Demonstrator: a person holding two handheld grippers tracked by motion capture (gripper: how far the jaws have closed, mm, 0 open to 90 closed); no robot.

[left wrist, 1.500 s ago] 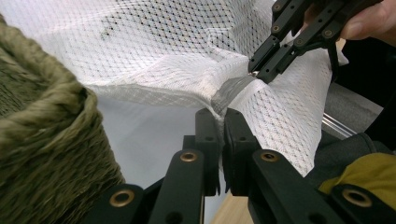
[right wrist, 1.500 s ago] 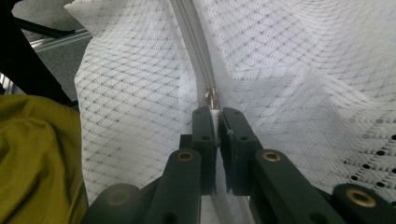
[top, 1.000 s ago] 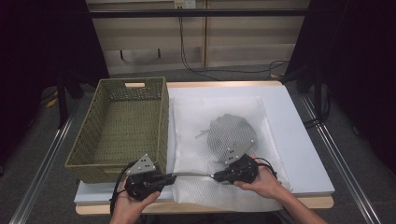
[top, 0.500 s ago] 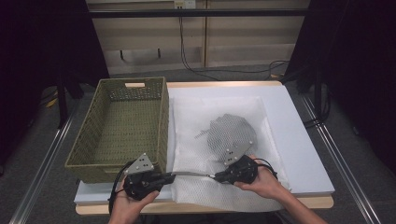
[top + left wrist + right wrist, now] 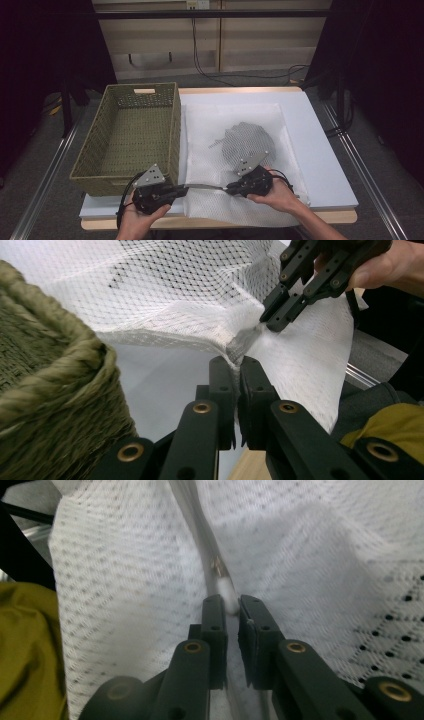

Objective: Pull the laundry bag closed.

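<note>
**Step in hand.** I am working the zip on the near edge of the mesh bag (image 5: pixel 210 120), which lies flat on the white tabletop (image 5: pixel 310 140), close to its near edge and just right of the basket (image 5: pixel 175 130). My 2 grippers face each other along that edge, with the zip seam (image 5: pixel 205 187) stretched taut between them.

**Left gripper** (image 5: pixel 239 362). The jaws are clamped together on a gathered fold of the bag's edge. I judge this to be the anchor that keeps the seam straight.

**Right gripper** (image 5: pixel 229 602). The jaws have just been opening. A narrow gap stands between them, and the white zip pull (image 5: pixel 226 587) sits at their tips without the pads appearing to press on it. The zip line (image 5: pixel 200 525) runs away from the tips.

**Next move.** I cannot tell from these views whether the zip is run fully home. I judge 1 of 2 moves is due: re-pinch the pull squarely and draw it along the seam, or back the right gripper off. Either way the left clamp should hold its tension.

**Containers.**
1. Mesh bag: holds 1 dark garment (image 5: pixel 245 142), bunched toward the bag's middle.
2. Basket: woven, at the tabletop's left edge, with nothing in it.
</note>
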